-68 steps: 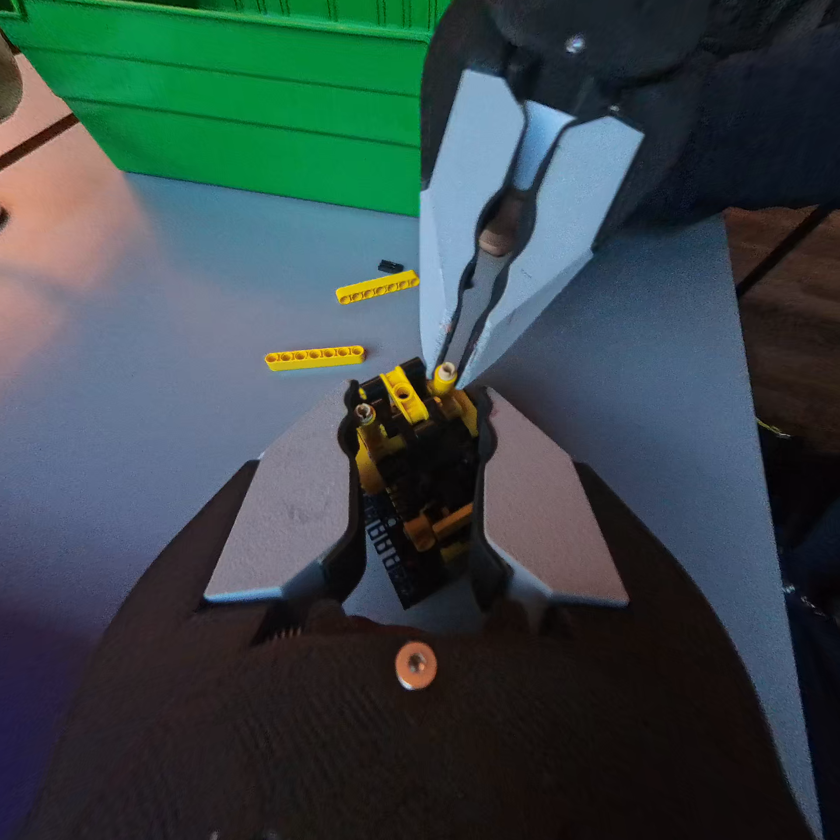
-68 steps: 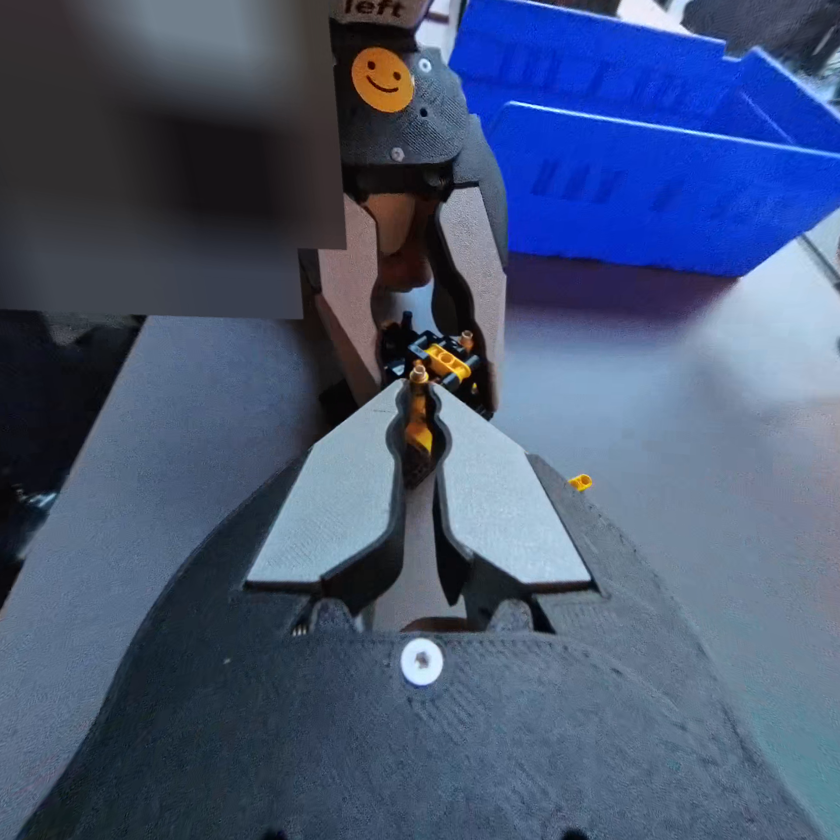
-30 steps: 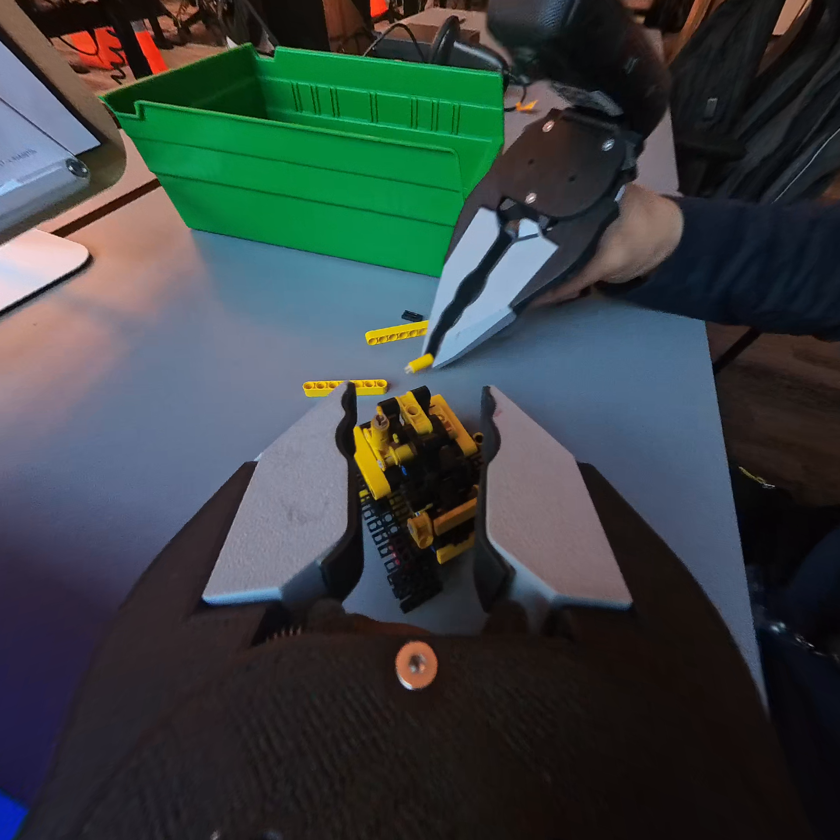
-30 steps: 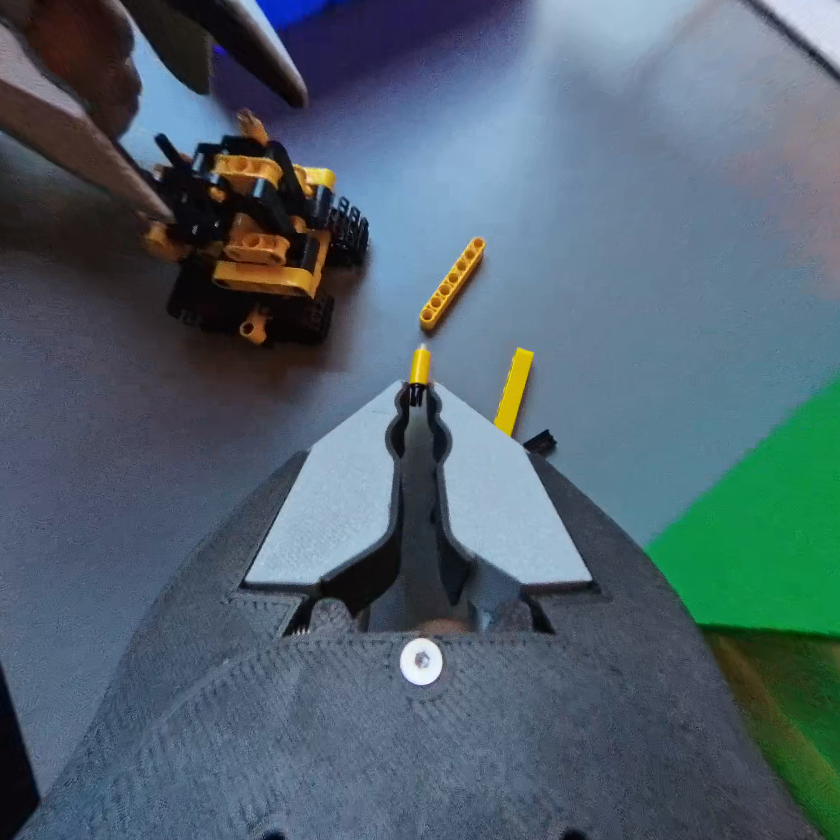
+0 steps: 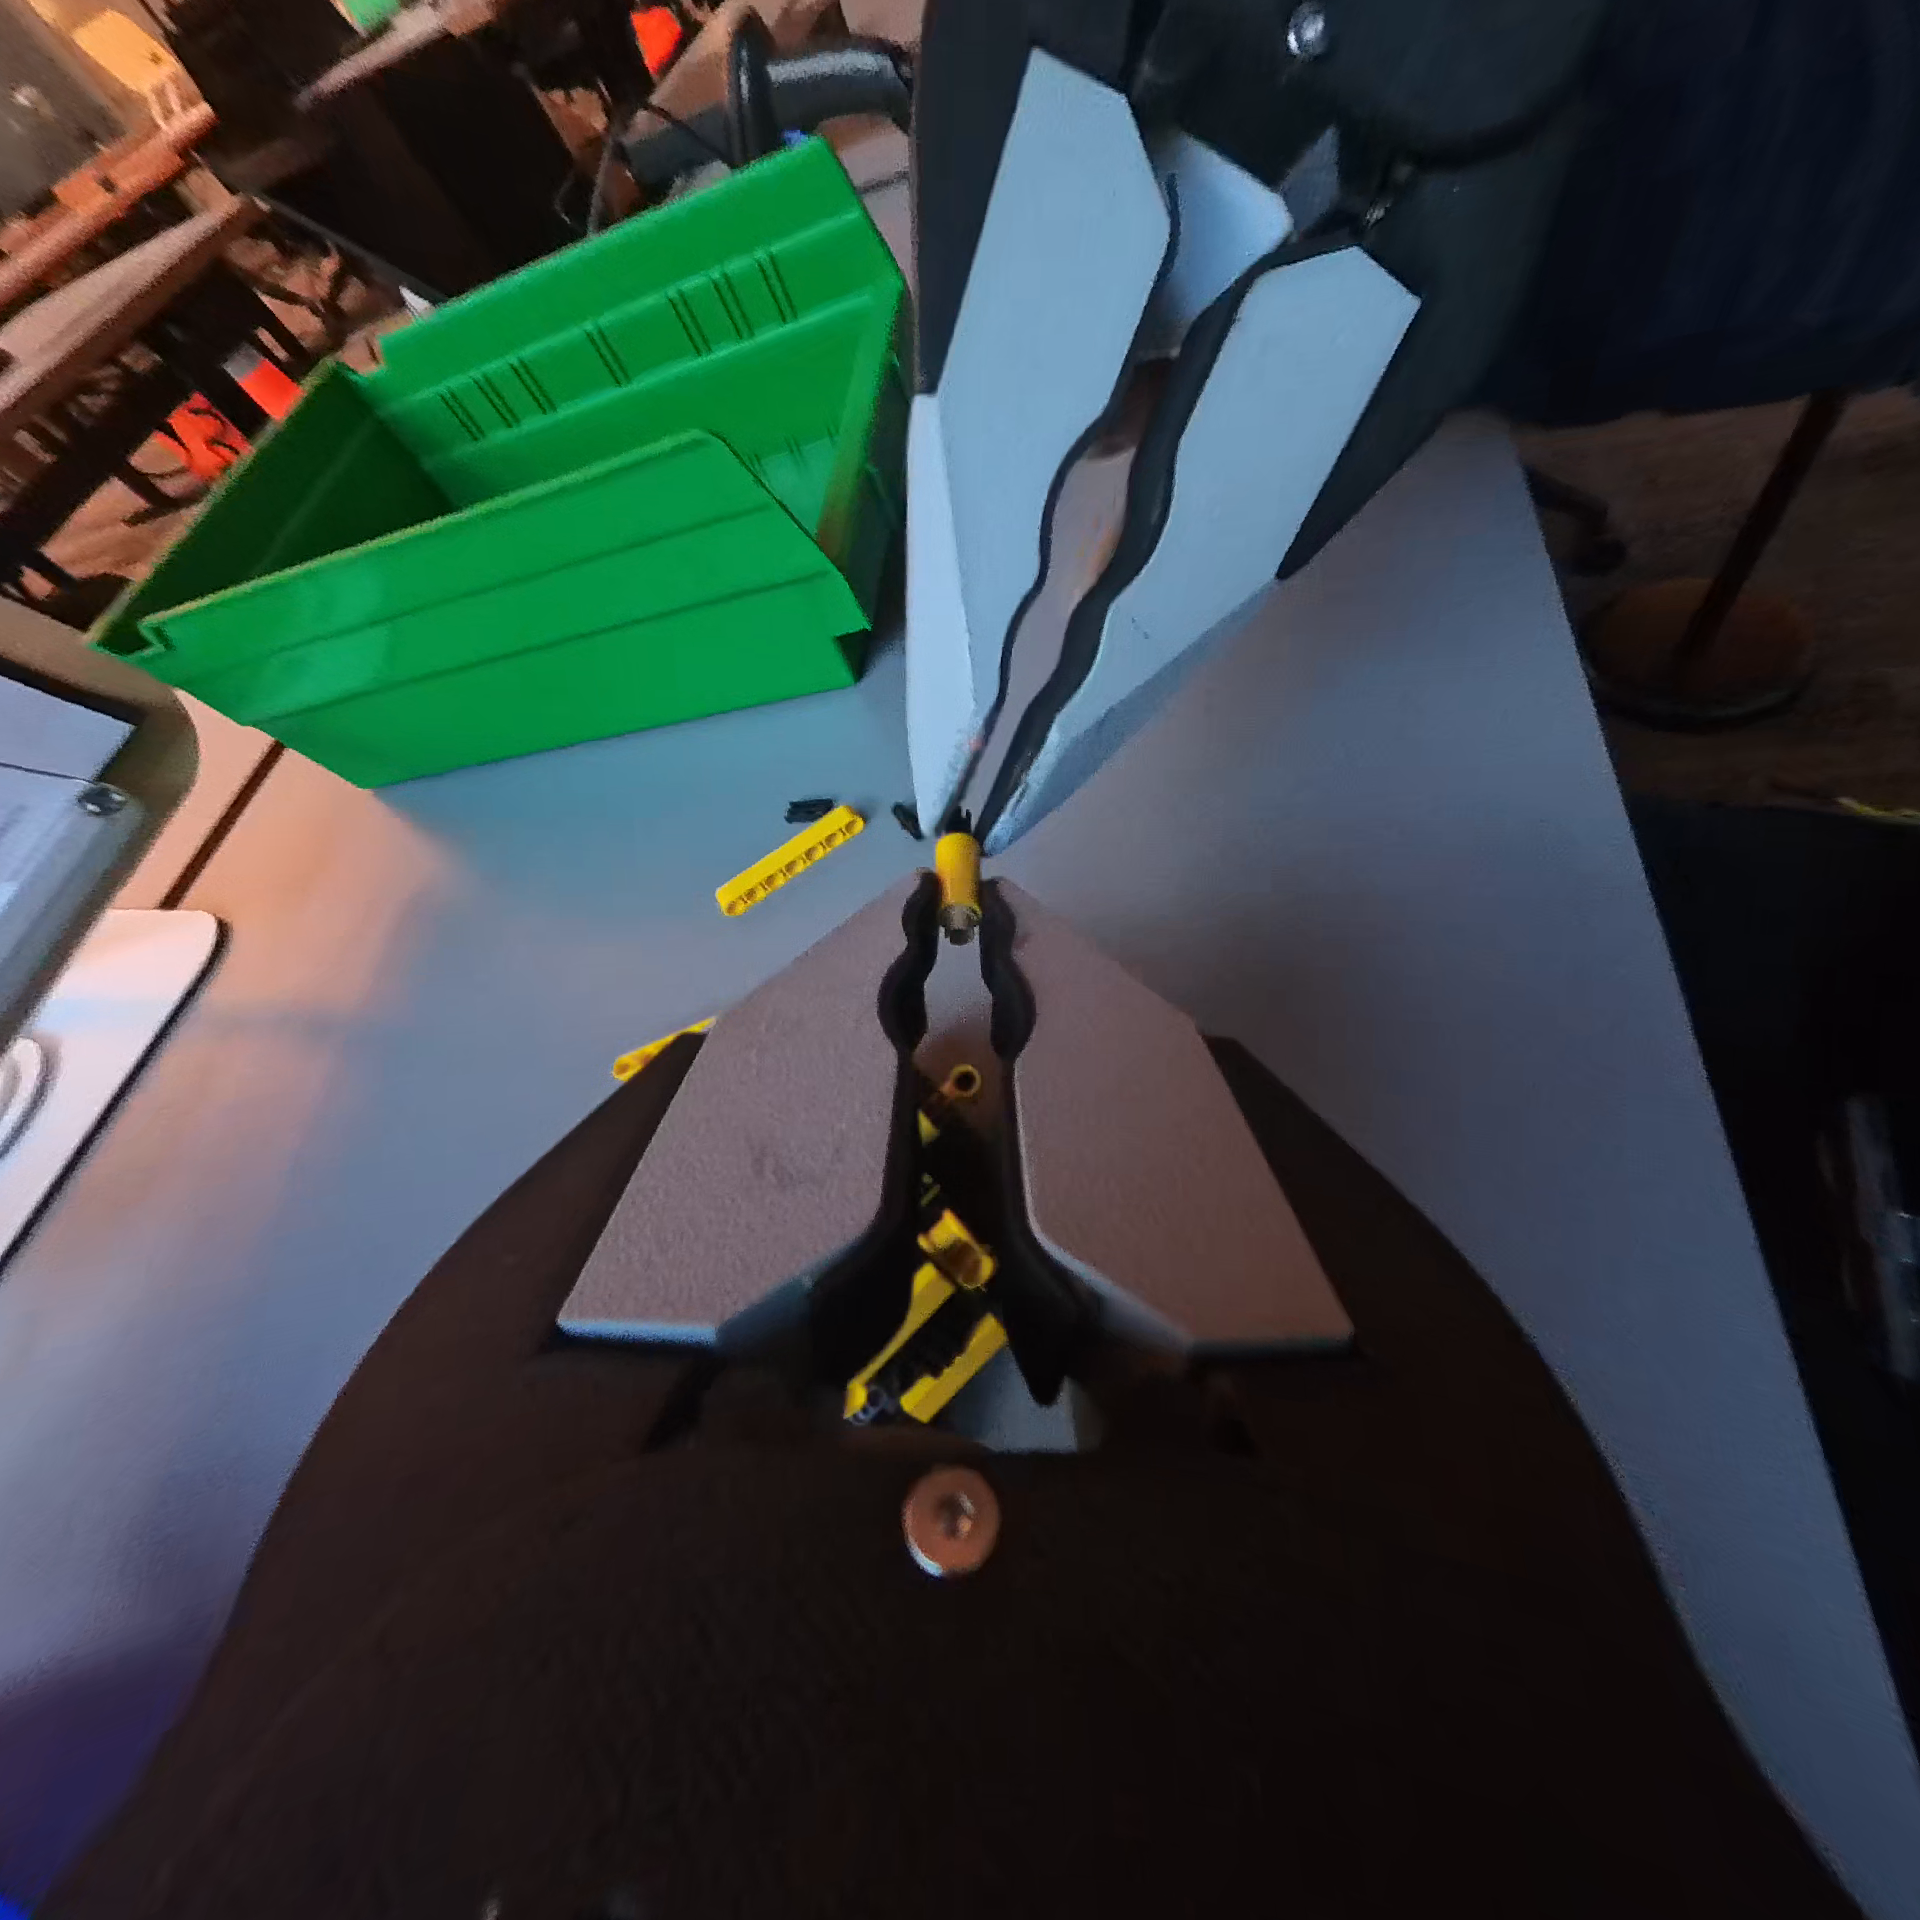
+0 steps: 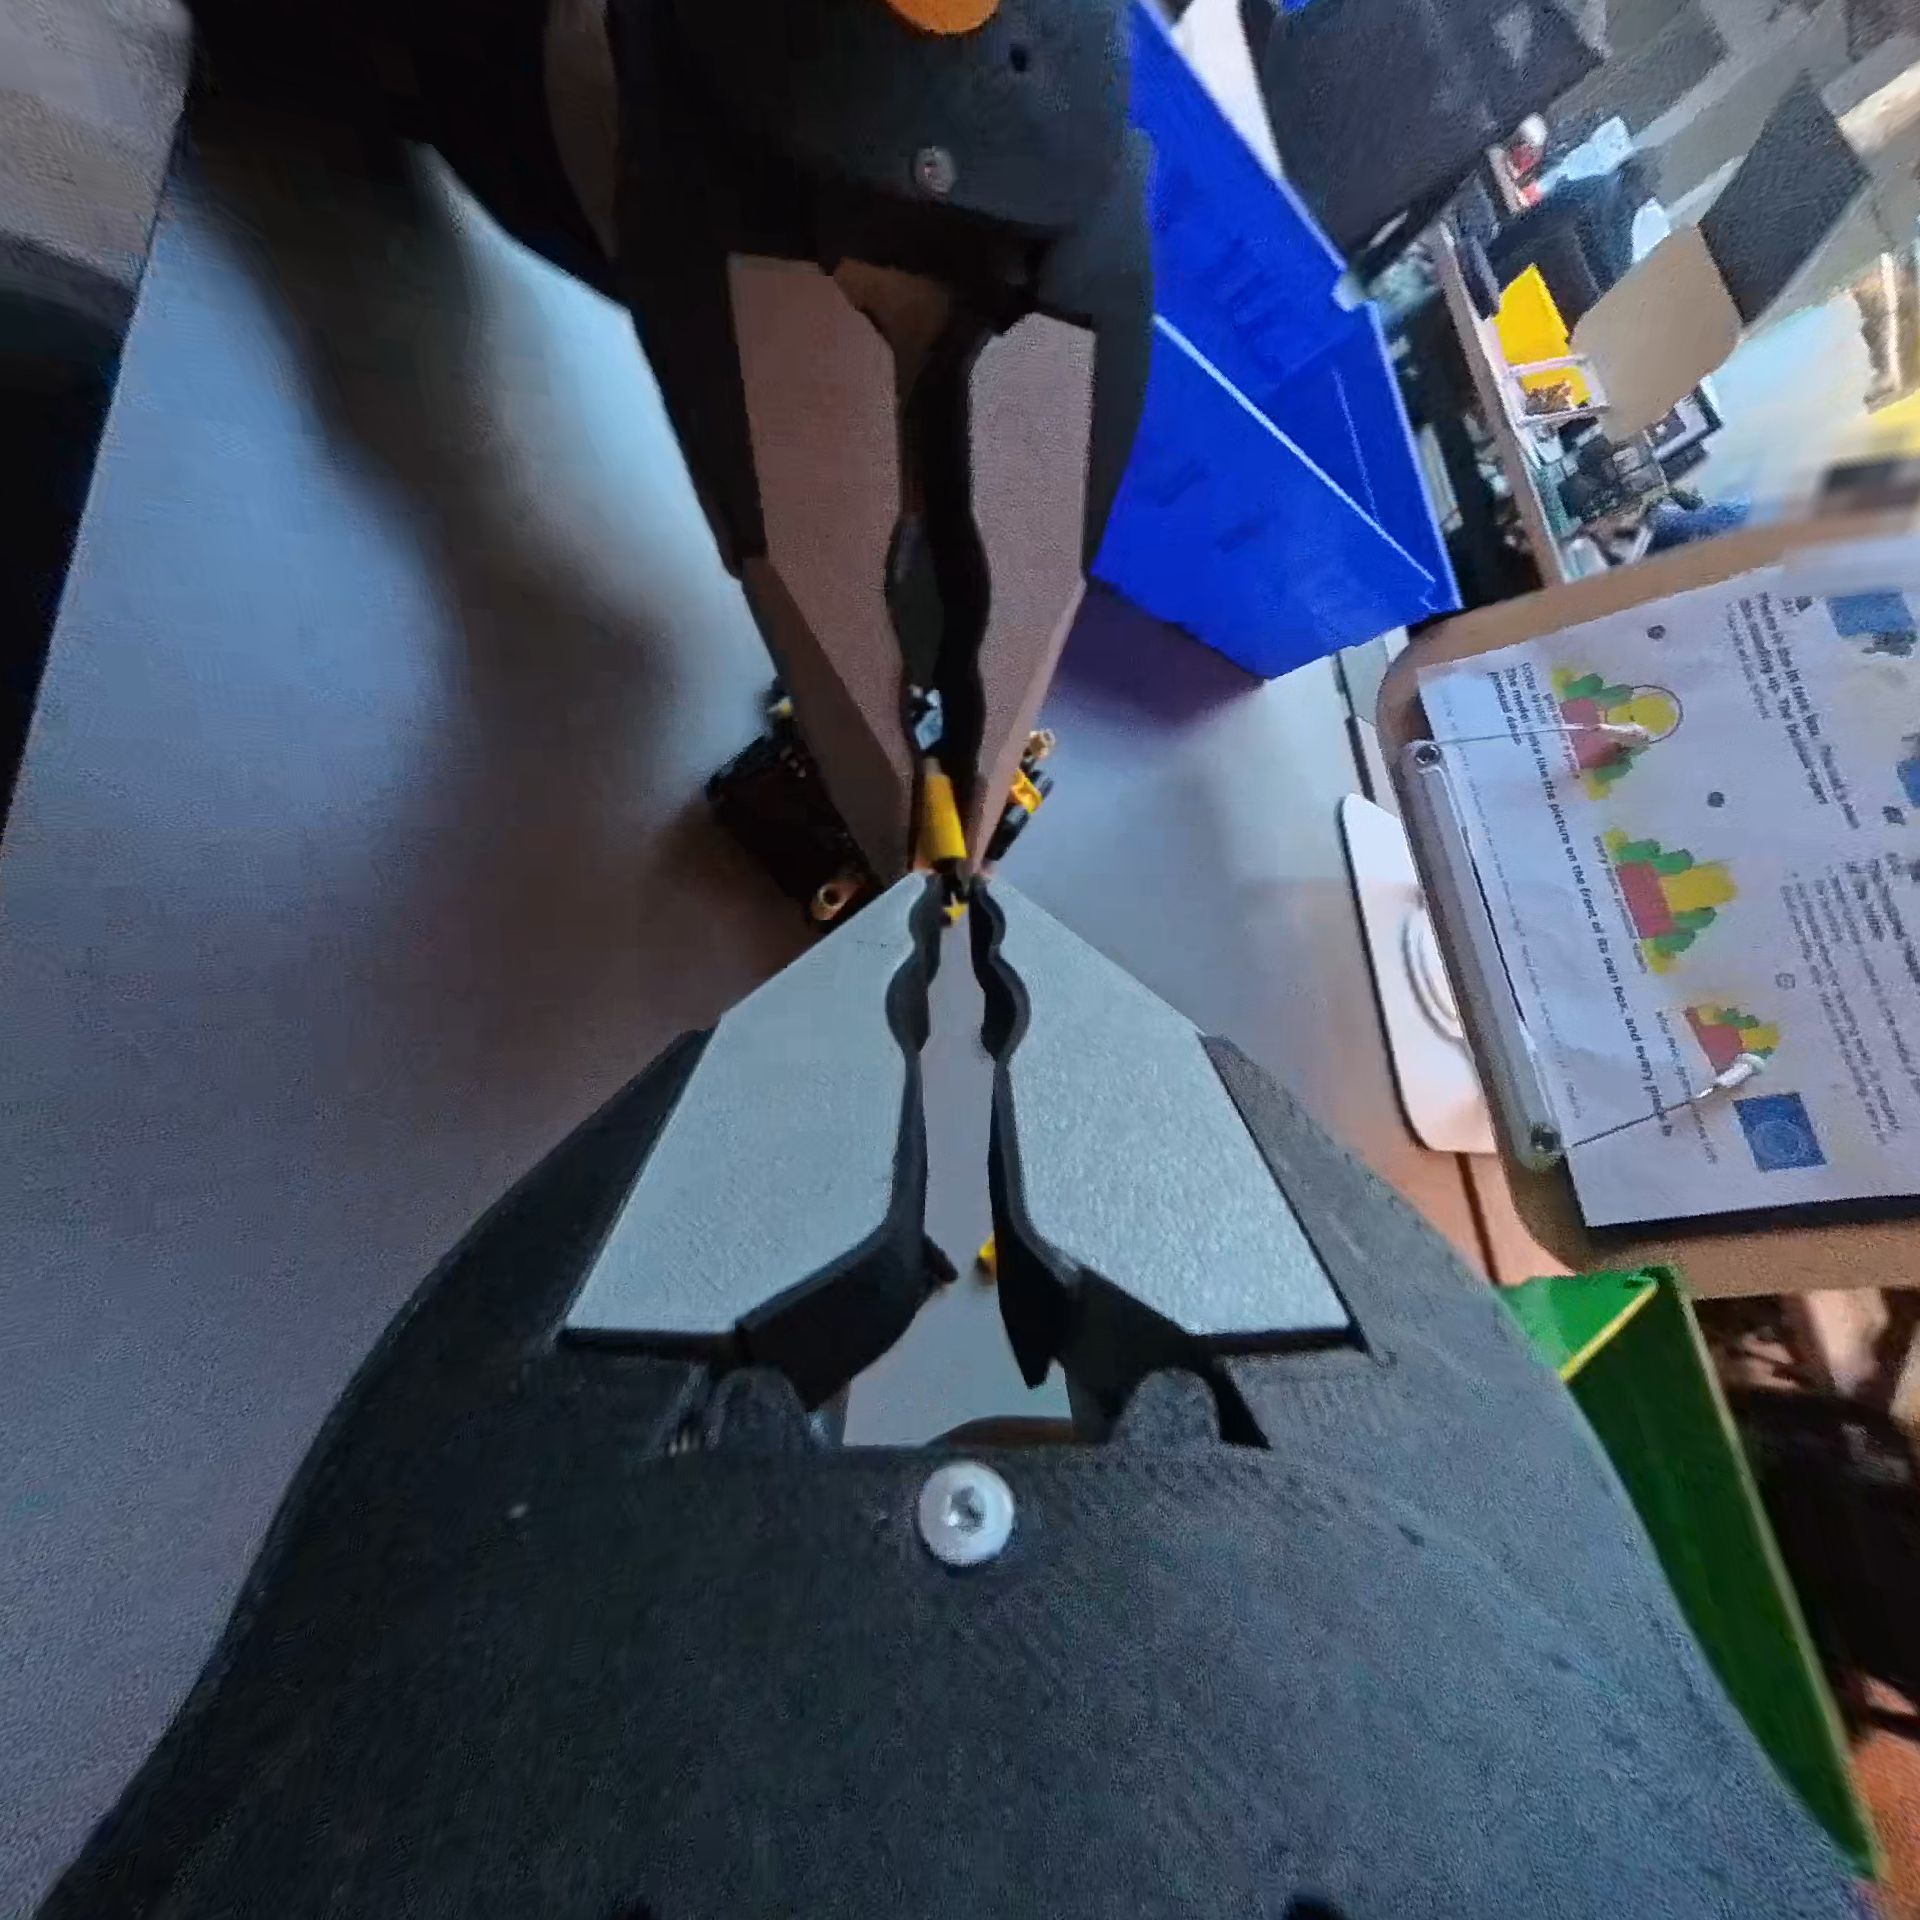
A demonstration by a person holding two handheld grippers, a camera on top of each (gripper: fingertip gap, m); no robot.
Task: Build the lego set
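1 green bin (image 5: 540, 582) and 1 blue bin (image 6: 1247, 499), contents unseen.

Two wrist views facing each other close-up, tip to tip, sharing the yellow pin (image 5: 956, 868) and grey table (image 5: 1351, 935)

I note a yellow peg (image 5: 956, 871), yellow-and-black model (image 5: 930, 1340), yellow beam (image 5: 790, 860), green bin (image 5: 540, 582), blue bins (image 6: 1247, 447), grey table (image 5: 1299, 935).

Yellow pin (image 5: 957, 871) now between both tongs.
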